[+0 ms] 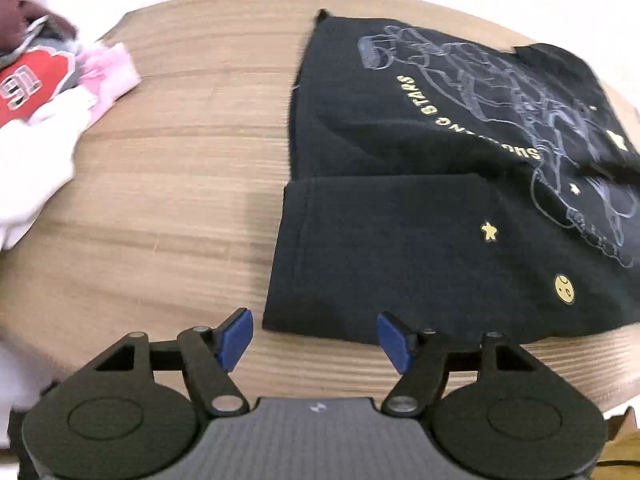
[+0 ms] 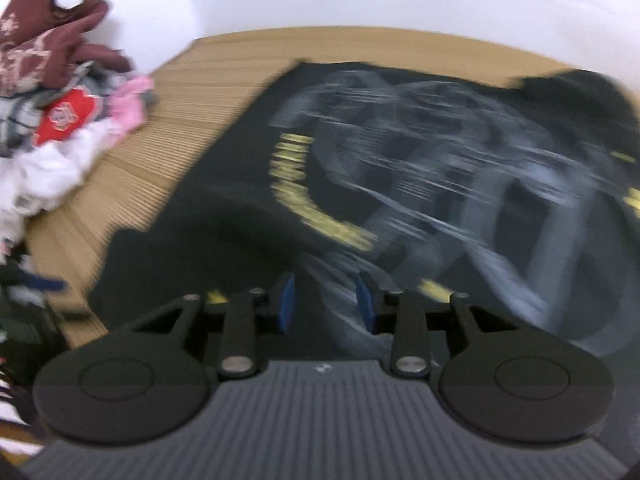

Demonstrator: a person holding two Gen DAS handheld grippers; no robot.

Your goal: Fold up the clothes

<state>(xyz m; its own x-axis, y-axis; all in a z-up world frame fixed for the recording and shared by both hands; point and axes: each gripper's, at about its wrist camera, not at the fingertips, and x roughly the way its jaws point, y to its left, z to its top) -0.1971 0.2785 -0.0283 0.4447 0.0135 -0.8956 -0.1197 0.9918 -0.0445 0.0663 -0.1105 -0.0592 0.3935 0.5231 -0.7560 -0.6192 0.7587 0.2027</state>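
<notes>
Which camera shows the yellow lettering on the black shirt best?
The left wrist view: the yellow lettering on the black shirt is sharp and partly readable. In the right wrist view the same lettering is smeared by motion blur into yellow streaks.

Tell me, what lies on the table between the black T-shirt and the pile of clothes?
Nothing: in the left wrist view, only bare wooden table separates the black T-shirt from the pile of clothes.

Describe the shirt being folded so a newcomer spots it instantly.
On the wooden table, away from the heap of mixed clothes at one side, a black T-shirt lies flat alone. Its pale line drawing and yellow lettering and stars set it apart from the red, pink and white heap.
</notes>
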